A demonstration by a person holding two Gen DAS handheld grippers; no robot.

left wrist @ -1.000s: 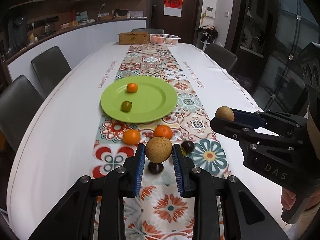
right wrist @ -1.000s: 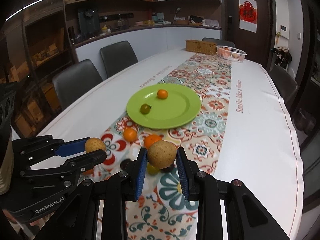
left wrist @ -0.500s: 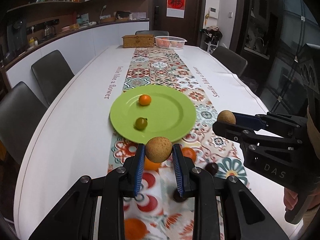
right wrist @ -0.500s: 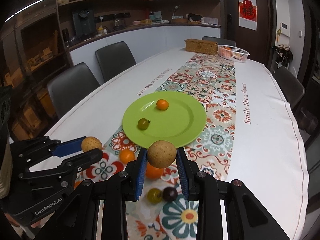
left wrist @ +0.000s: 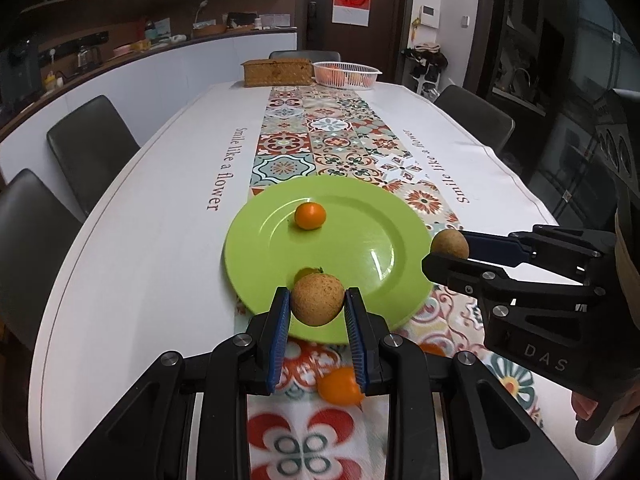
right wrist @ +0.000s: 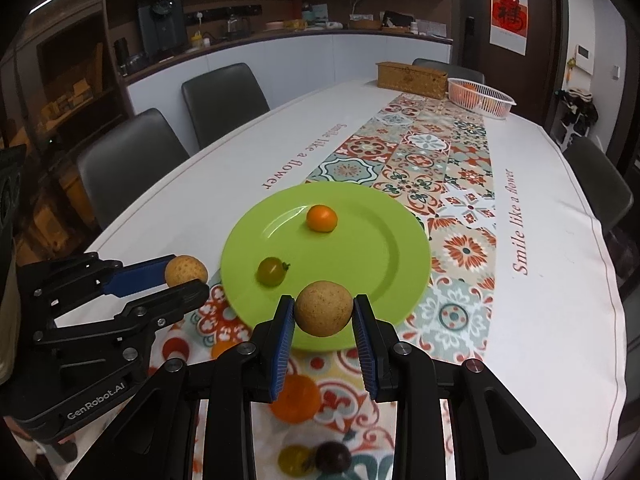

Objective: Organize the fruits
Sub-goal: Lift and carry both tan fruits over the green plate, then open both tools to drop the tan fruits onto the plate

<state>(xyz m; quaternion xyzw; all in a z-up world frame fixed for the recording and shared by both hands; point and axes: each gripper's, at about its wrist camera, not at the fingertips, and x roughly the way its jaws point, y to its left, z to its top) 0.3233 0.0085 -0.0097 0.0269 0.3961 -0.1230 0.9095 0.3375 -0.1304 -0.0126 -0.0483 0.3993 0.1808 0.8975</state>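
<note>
My left gripper [left wrist: 318, 300] is shut on a round tan fruit [left wrist: 318, 298], held over the near rim of the green plate [left wrist: 368, 248]. My right gripper [right wrist: 324, 308] is shut on a second tan fruit [right wrist: 324, 308], also above the plate's [right wrist: 380, 256] near edge. Each gripper shows in the other's view, fruit in its tips: the right gripper [left wrist: 448, 250] at the plate's right rim, the left gripper [right wrist: 186, 276] at its left rim. On the plate lie a small orange fruit [right wrist: 321, 218] and a green tomato [right wrist: 272, 271].
Loose fruits lie on the patterned runner near me: orange ones [right wrist: 298, 398] [left wrist: 340, 386], a yellow-green one [right wrist: 294, 460] and a dark one [right wrist: 333, 457]. A wicker box [left wrist: 277, 72] and a white basket [left wrist: 346, 74] stand at the far end. Dark chairs [left wrist: 90, 148] line the table.
Both grippers have moved forward over the runner with their tan fruits, from above the loose fruits to the plate's near rim. The loose fruits now lie beneath and behind the fingers.
</note>
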